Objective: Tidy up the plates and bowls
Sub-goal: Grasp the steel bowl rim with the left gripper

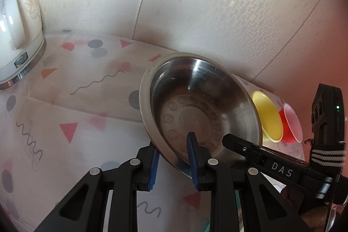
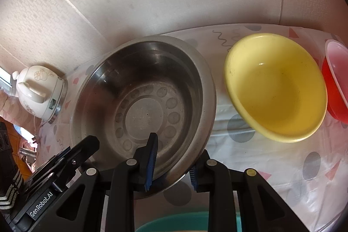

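The desk (image 2: 271, 166), draped in a white cloth printed with triangles, dots and squiggles, carries everything against a patterned wall. The steel bowl (image 2: 143, 105) is the largest piece and sits at the back of the desk, apparently tipped up off the cloth at its near side. Both grippers straddle its near rim: the left gripper (image 1: 173, 163) has one finger outside the wall and one inside, and the right gripper (image 2: 171, 166) does the same further round. Each pair of fingers looks closed on the rim, pinching it.

Done well, this step means keeping both pinches level and lifting together, since thin polished metal probably slips between the pads.

Just beside it on the right stands the yellow bowl (image 2: 276, 88), then the red bowl (image 2: 337, 88); both crowd any sideways swing. The white electric kettle (image 2: 39, 92) stands left. A teal rim (image 2: 187, 223) shows at the near edge.
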`<state>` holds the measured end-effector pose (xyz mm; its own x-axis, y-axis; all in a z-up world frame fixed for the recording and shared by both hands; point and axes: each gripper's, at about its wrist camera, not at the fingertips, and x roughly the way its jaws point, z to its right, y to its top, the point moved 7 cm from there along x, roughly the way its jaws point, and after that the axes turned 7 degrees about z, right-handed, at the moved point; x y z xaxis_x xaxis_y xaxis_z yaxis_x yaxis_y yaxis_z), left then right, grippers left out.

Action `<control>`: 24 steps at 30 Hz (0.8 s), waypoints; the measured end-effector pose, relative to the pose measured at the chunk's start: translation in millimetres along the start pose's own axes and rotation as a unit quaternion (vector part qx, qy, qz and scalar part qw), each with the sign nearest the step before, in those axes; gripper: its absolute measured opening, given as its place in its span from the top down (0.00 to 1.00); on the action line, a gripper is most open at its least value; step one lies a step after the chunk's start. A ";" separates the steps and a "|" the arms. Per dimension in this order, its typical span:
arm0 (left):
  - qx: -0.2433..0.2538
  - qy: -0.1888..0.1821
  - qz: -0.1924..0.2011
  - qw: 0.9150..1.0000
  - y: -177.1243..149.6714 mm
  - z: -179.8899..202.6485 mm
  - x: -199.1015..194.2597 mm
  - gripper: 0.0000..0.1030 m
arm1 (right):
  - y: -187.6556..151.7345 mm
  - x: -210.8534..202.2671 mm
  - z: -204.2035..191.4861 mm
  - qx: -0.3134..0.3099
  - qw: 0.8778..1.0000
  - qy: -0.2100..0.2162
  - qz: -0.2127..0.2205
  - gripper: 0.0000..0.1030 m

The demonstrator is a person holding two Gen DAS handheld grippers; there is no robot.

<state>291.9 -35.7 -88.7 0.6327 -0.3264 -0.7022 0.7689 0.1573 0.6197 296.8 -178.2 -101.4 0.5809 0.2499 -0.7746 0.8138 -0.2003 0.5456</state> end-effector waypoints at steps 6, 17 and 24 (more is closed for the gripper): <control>-0.009 0.019 0.015 1.000 -18.1 -14.4 -32.5 0.75 | -23.4 -10.1 -22.0 -0.031 0.999 0.029 -0.009 0.75; -0.028 0.059 0.035 0.997 -48.9 -45.6 -86.3 0.75 | -61.0 -19.9 -63.3 -0.067 0.995 0.067 -0.024 0.75; -0.039 0.072 0.039 0.996 -67.6 -61.0 -111.8 0.74 | -82.9 -19.9 -85.1 -0.093 0.992 0.081 -0.033 0.74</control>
<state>174.8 47.0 -73.5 0.6928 -0.1745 -0.6997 0.7185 0.2507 0.6488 219.3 -86.0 -104.0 0.5092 0.4093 -0.7571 0.8308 -0.0041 0.5566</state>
